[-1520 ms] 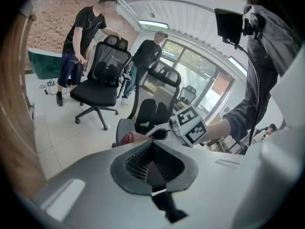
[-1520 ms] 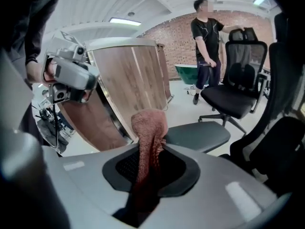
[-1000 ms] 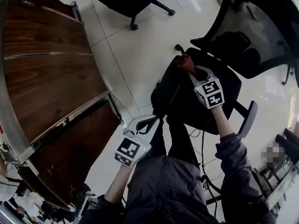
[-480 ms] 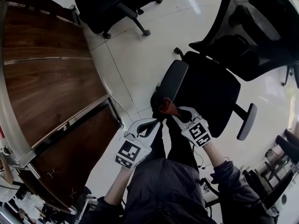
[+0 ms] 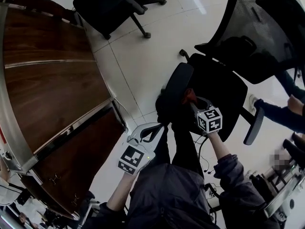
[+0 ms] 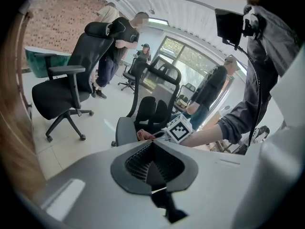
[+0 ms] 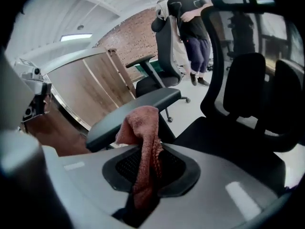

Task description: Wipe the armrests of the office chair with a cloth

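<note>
Right hand-held gripper (image 7: 147,173) is clamped on the red cloth (image 7: 143,132), which sits at the armrest (image 7: 136,109); contact unclear. Left hand-held gripper (image 6: 153,152) is closed, empty. The cloth is likely soft, light and floppy, so grip a bunched fold.

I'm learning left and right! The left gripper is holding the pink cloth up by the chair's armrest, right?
Not quite. The right gripper is holding the pink cloth up by the chair's armrest, as the right gripper view shows. The left gripper is shut with nothing in it.
</note>
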Tool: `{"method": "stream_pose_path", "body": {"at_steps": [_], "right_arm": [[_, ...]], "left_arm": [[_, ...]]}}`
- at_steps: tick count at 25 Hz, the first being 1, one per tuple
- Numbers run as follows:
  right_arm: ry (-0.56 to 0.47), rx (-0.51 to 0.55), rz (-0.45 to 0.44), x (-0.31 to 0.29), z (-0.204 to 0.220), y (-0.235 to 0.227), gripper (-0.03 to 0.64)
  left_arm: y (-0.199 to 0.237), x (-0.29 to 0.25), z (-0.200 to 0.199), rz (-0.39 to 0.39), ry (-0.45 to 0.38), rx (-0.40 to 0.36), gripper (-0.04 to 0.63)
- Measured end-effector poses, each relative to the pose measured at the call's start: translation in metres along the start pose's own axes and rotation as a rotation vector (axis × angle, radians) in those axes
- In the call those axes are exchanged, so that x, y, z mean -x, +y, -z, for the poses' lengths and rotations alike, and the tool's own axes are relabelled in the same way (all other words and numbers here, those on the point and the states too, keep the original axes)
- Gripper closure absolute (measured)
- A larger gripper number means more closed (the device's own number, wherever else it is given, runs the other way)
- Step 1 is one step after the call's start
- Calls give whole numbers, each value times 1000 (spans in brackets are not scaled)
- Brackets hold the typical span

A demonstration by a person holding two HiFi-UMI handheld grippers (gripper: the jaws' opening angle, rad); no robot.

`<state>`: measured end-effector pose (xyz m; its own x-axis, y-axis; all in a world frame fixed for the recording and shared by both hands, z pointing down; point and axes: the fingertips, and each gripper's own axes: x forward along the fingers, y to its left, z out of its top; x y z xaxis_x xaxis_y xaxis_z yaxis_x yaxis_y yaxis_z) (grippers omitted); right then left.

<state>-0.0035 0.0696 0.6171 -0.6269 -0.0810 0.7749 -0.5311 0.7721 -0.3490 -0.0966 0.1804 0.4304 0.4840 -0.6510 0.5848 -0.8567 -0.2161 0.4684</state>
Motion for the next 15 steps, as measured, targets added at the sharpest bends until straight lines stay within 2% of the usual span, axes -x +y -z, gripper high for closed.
{"method": "stream_pose_path", "body": {"at_steps": [6, 12, 15], "right_arm": [[52, -10, 28, -55, -4, -35, 545], [186, -64, 41, -104, 25, -53, 545], [201, -105, 46, -115, 32, -62, 545]], "left_arm": [[2, 4, 5, -10, 18, 12, 580], [8, 13, 14, -42, 34, 36, 580], [7, 13, 12, -43, 36, 35, 580]]}}
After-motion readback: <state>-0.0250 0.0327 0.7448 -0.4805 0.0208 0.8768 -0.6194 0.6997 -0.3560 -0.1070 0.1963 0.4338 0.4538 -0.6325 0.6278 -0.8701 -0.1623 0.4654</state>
